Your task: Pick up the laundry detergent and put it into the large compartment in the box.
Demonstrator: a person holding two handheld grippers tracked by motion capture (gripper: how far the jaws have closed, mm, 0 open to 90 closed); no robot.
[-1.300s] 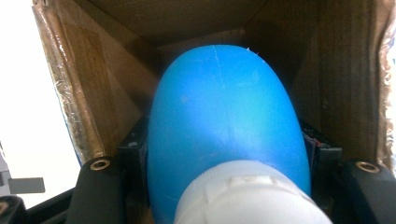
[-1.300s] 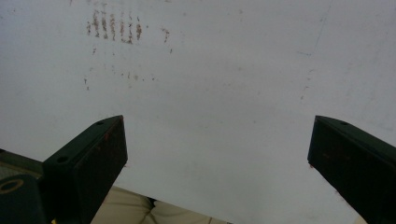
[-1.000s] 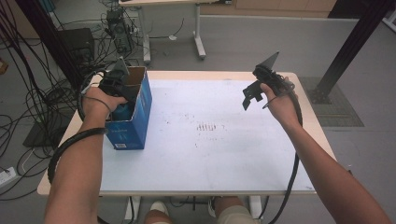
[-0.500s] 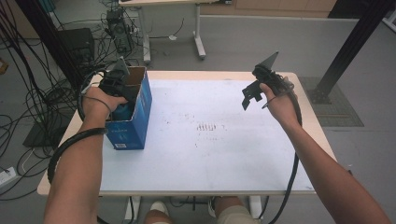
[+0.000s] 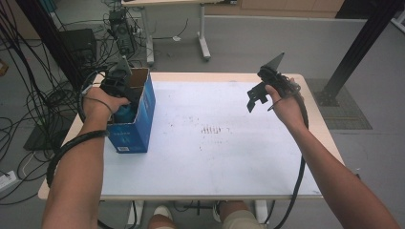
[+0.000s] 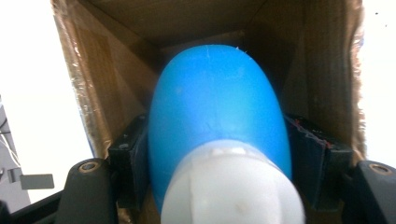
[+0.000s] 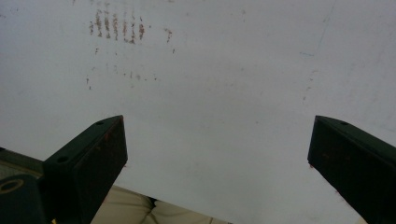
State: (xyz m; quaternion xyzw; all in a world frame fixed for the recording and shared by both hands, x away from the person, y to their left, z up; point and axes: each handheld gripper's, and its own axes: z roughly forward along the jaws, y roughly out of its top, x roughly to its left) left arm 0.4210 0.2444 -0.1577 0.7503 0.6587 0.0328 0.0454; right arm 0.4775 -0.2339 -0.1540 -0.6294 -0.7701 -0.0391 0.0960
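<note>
A blue cardboard box (image 5: 138, 125) stands open-topped at the table's left side. My left gripper (image 5: 118, 88) reaches down into it. In the left gripper view a blue bottle (image 6: 217, 102) with a white cap (image 6: 231, 186) sits between the jaws, inside the box's brown walls (image 6: 107, 84). The jaws have just been opening, and both pads (image 6: 133, 149) still lie against the bottle's sides. A bit of the bottle (image 5: 125, 113) shows under the hand in the high view. My right gripper (image 5: 255, 95) hovers open above the table's right half, nothing between its jaws (image 7: 217, 140).
The white table top (image 5: 215, 157) carries faint reddish scuff marks (image 5: 212, 130) near its middle. Cables and equipment lie on the floor to the left (image 5: 43, 100). A black post (image 5: 353, 52) stands at the right, and another table's legs (image 5: 203, 33) are behind.
</note>
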